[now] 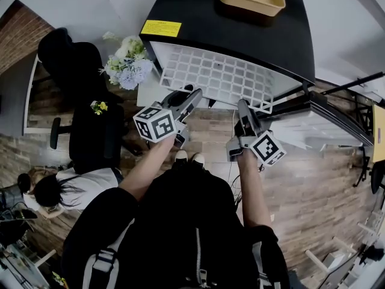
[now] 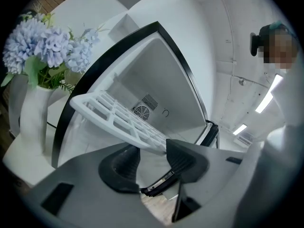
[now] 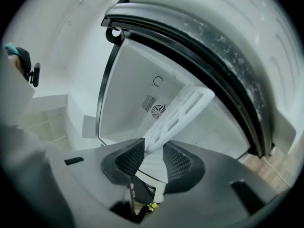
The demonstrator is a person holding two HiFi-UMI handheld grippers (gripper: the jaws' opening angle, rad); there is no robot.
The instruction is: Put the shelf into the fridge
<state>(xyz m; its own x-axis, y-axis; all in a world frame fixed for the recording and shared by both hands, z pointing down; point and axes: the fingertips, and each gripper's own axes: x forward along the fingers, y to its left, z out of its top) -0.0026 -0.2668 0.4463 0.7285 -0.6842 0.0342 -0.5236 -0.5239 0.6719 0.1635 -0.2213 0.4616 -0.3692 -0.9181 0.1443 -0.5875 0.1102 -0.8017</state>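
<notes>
While the shelf (image 1: 222, 77) reaches both, left hand-held gripper (image 2: 148, 159) and right hand-held gripper (image 3: 153, 160) gape.

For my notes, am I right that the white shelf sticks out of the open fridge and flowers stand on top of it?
Not quite: the flowers stand beside the fridge, as the head view shows; the white shelf does stick out of it.
</notes>
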